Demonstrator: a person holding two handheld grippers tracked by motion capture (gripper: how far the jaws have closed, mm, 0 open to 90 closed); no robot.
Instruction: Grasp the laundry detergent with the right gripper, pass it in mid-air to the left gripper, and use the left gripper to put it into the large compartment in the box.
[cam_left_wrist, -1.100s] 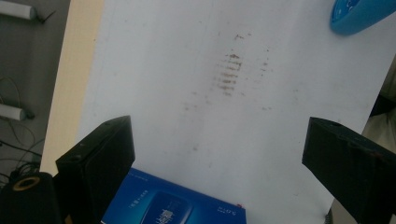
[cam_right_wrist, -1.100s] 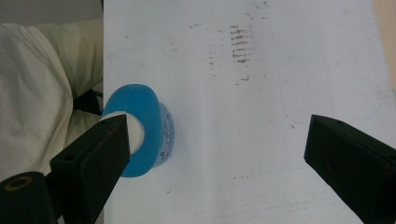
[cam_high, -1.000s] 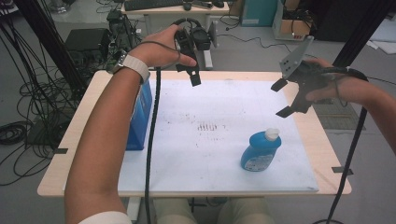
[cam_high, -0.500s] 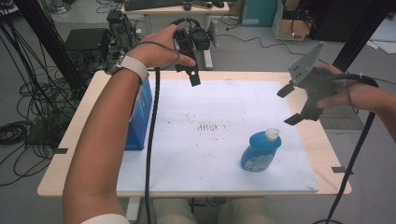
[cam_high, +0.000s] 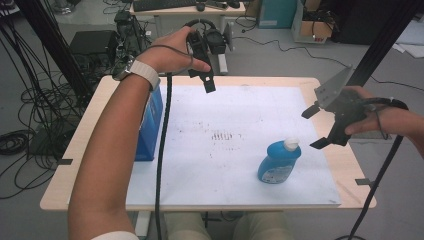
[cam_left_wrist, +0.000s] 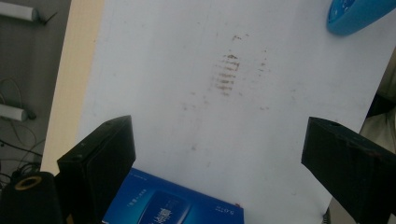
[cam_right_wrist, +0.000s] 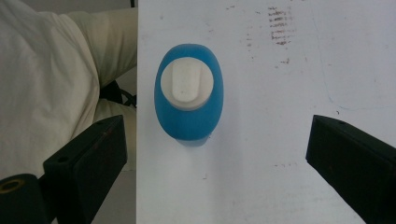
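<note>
On the white board (cam_high: 235, 150), blue box (cam_high: 150, 125) standing at left edge, blue detergent bottle (cam_high: 278, 161) upright near front right, right gripper (cam_high: 316, 127) hovering beside its cap, jaws spread, risking tipping it; left gripper (cam_high: 207, 84) spread, idling.

Place: we see a lab or workshop.
Evidence: cable tangles (cam_high: 30, 115) on the floor, black rig poles (cam_high: 50, 45), keyboard desk (cam_high: 185, 7) beyond our left jaws.

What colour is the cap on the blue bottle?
White, on the blue plastic bottle's flip cap; clearest in the right gripper view.
</note>
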